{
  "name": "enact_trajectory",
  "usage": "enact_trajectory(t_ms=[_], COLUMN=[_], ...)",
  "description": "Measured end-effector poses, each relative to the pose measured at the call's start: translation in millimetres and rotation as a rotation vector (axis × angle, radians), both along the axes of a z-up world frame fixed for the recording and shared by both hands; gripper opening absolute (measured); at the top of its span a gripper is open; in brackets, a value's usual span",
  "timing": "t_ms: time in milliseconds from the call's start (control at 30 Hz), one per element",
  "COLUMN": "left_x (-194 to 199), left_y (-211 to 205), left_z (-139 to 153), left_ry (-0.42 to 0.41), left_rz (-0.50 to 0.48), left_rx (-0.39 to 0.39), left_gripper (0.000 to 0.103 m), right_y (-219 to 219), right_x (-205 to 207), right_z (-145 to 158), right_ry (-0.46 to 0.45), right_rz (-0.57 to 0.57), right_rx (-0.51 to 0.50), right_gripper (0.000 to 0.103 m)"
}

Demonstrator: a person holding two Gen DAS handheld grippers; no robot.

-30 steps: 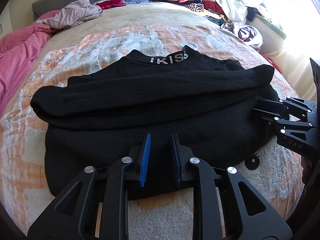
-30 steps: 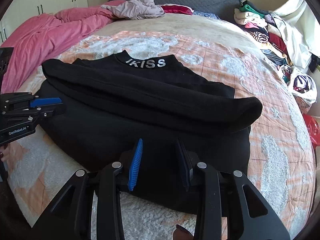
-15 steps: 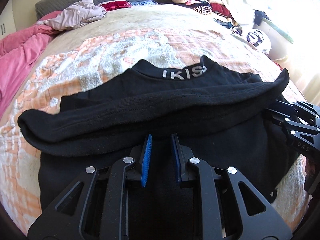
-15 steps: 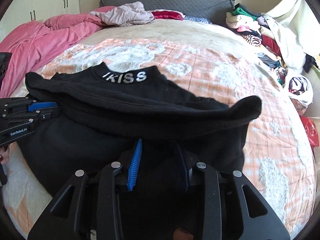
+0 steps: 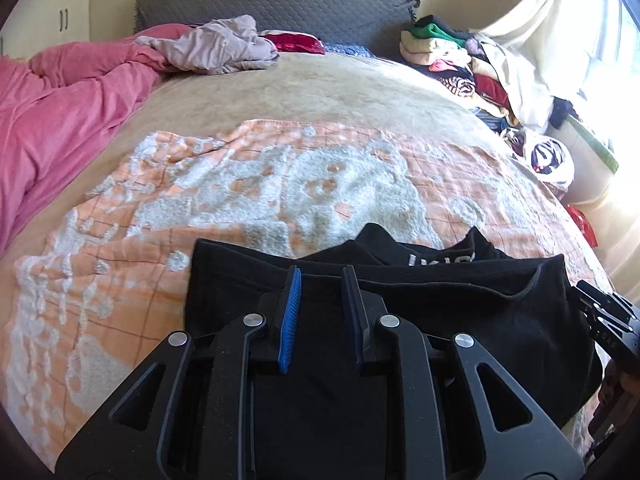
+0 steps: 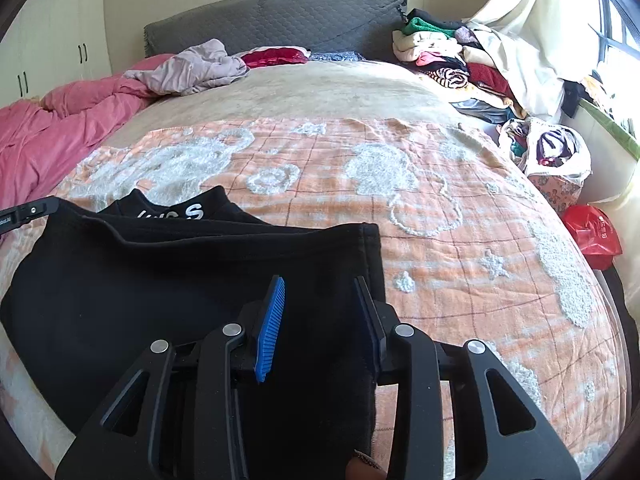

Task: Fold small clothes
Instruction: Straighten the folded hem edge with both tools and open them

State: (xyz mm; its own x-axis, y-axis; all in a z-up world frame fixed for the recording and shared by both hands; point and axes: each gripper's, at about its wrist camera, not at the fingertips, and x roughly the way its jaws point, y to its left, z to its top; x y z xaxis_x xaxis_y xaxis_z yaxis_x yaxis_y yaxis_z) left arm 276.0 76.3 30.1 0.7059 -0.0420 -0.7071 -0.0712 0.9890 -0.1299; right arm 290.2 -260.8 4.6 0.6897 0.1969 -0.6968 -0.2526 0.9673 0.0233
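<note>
A black top with white collar lettering [image 5: 440, 300] lies on the orange and white blanket [image 5: 240, 184], its lower half folded up over the upper part; the collar [image 6: 188, 212] peeks out beyond the fold. My left gripper [image 5: 320, 276] sits over the folded cloth near its left edge, jaws apart with black fabric between and under them. My right gripper [image 6: 320, 284] sits over the cloth [image 6: 160, 288] near its right edge, jaws apart. Whether either one pinches fabric is hidden. The right gripper also shows at the right edge of the left wrist view [image 5: 608, 320].
A pink duvet [image 5: 52, 112] lies along the left side. A crumpled mauve garment [image 5: 216, 46] and red cloth [image 6: 276, 56] sit by the grey headboard [image 6: 280, 16]. A pile of clothes [image 6: 452, 60] and a red bag [image 6: 592, 236] are at the right.
Both grippers have moved forward toward the collar, carrying the top's lower half up over its upper part. The collar lettering is now mostly covered.
</note>
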Motion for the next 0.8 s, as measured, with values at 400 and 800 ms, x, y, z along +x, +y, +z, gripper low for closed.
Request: enact_trajectory(t_ms=[400, 800], left_x=[1.9, -2.1], left_y=[81.9, 69.7], left_z=[-37.1, -37.0], left_ry=[0.132, 0.061], left_rz=[0.053, 0.013], left_rx=[-0.128, -0.142], left_gripper=[0.024, 0.003], right_y=[-22.5, -23.0], right_x=[23.9, 20.0], right_z=[-17.1, -10.4], right_ry=[0.097, 0.078], right_rz=[-0.007, 0.045], right_rx=[0.084, 0.142], right_gripper=[0.043, 0.007])
